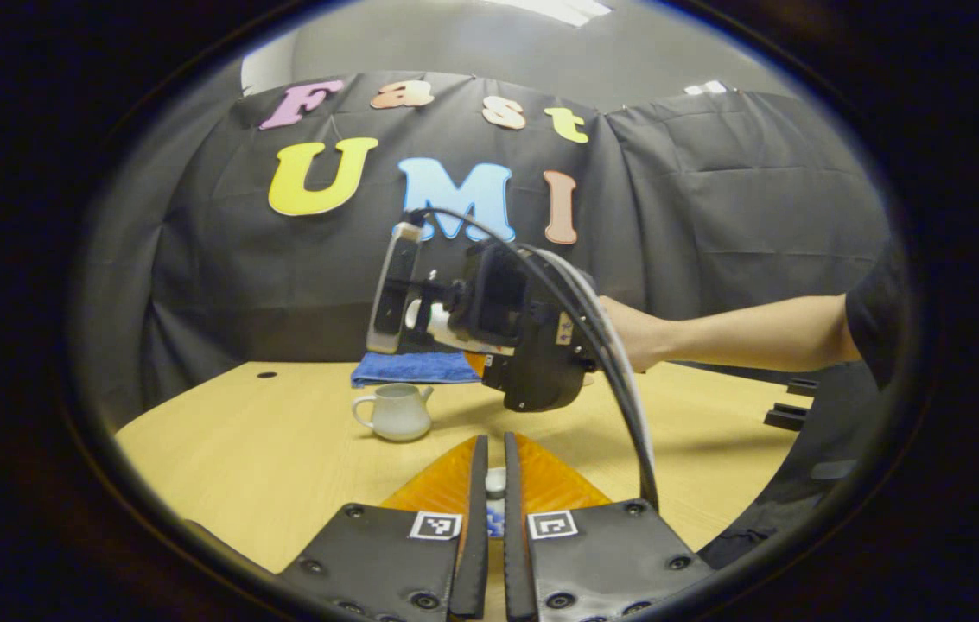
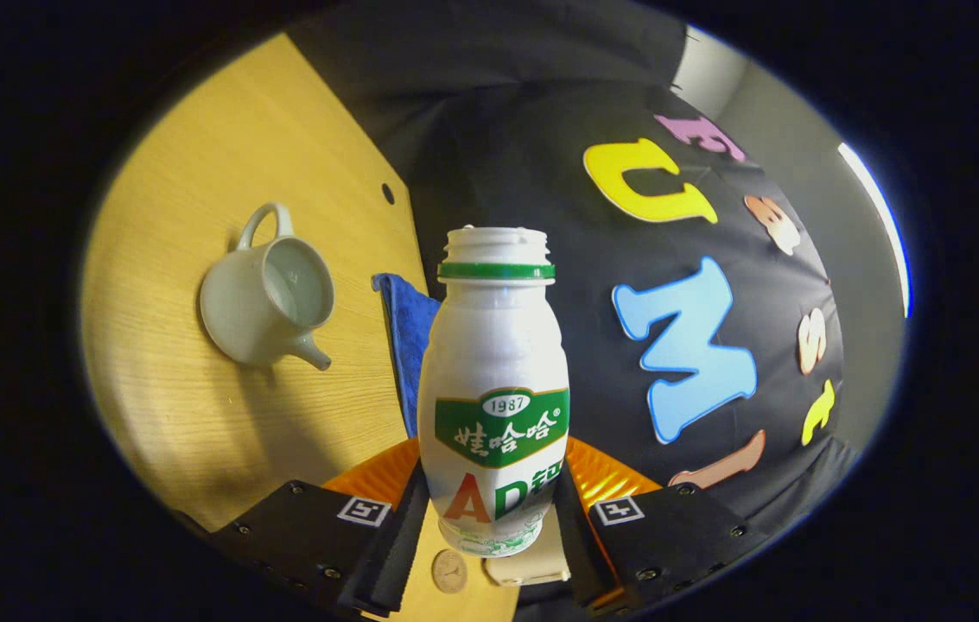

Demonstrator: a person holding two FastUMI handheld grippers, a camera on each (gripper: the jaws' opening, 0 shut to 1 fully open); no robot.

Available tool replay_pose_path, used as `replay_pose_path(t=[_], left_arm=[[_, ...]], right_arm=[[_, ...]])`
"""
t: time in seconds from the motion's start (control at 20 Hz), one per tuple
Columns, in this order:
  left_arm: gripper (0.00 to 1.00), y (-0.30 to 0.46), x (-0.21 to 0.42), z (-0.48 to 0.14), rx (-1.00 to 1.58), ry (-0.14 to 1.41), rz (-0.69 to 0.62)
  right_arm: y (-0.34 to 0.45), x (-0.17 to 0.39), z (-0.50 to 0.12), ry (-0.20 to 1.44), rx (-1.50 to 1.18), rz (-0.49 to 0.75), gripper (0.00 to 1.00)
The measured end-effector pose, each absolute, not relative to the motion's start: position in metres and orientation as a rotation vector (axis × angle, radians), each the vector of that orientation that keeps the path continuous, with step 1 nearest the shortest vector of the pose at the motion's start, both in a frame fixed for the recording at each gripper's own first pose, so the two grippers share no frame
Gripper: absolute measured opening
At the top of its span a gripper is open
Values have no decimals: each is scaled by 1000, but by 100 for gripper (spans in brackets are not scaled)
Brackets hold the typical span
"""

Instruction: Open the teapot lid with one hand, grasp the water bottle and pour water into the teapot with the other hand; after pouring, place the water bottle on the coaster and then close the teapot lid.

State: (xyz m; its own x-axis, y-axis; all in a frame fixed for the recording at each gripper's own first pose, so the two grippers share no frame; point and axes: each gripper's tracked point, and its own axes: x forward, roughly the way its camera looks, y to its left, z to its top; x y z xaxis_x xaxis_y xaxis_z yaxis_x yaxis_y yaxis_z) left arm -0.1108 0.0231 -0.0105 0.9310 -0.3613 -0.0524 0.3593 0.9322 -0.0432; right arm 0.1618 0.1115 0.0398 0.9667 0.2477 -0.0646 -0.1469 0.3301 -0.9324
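Left gripper view has the teapot (image 1: 395,412) ahead and to the left of the left tongs (image 1: 494,484), standing upright on the tabletop (image 1: 264,449) with its mouth open. A blue cloth (image 1: 416,368) lies behind the teapot, toward the booth wall. The left tongs stand nearly closed, and a small pale piece, seemingly the lid (image 1: 496,480), sits pinched in the narrow gap between the fingers. Ahead of them and higher, the right tongs (image 1: 407,289) hang in the air above the tabletop, held by a hand (image 1: 632,333) coming in from the right; they point left, and what they carry is hard to make out from this side.

Right gripper view is rolled sideways, so the tabletop (image 2: 195,173) runs up the left. The teapot (image 2: 269,302) is up and to the left of the right tongs (image 2: 493,510), handle upward, spout pointing lower right, the lidless mouth facing the camera. The blue cloth (image 2: 407,341) shows just beside the water bottle (image 2: 496,380). That bottle sits between the fingers, both pressing its lower body, its uncapped neck pointing away from the camera. A small round object (image 2: 449,571) shows below it, too small to identify.
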Motion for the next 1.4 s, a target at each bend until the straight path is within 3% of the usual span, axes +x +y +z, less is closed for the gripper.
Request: replay_pose_path(t=[0.1, 0.5, 0.55, 0.6, 0.75, 0.8, 0.9, 0.95, 1.05, 1.1, 1.3, 1.35, 1.4], left_arm=[[19, 20, -109, -1, -42, 37, -384], [18, 43, -44, 30, -18, -26, -308], [14, 43, -34, 32, -8, -27, -302], [18, 43, -24, 36, 8, -35, -291], [14, 50, 15, 47, 52, -53, -250], [18, 52, 29, 46, 54, -44, -241], [14, 52, 58, 40, 31, -19, -241], [19, 54, 71, 36, 20, 4, -233], [14, 61, 94, 30, -12, 33, -220], [18, 65, 104, 27, -32, 47, -216], [18, 80, 141, 12, -67, 87, -181], [14, 81, 148, 5, -66, 99, -176], [18, 81, 152, -3, -69, 117, -174]], right_arm=[[100, 150, 41, -66, -1054, 271, 71], [42, 97, 55, 73, -457, 317, 71], [33, 92, 57, 69, -415, 308, 71], [22, 87, 57, 74, -386, 297, 70], [4, 86, 50, 92, -349, 274, 71], [-2, 84, 43, 102, -334, 276, 70], [-20, 84, 32, 122, -324, 261, 70], [-25, 85, 26, 133, -314, 258, 71], [-31, 87, 16, 157, -292, 258, 71], [-36, 88, 13, 164, -286, 255, 71], [-46, 89, 5, 174, -273, 254, 71], [-48, 89, 4, 177, -272, 252, 71], [-52, 89, 4, 176, -270, 246, 71]])
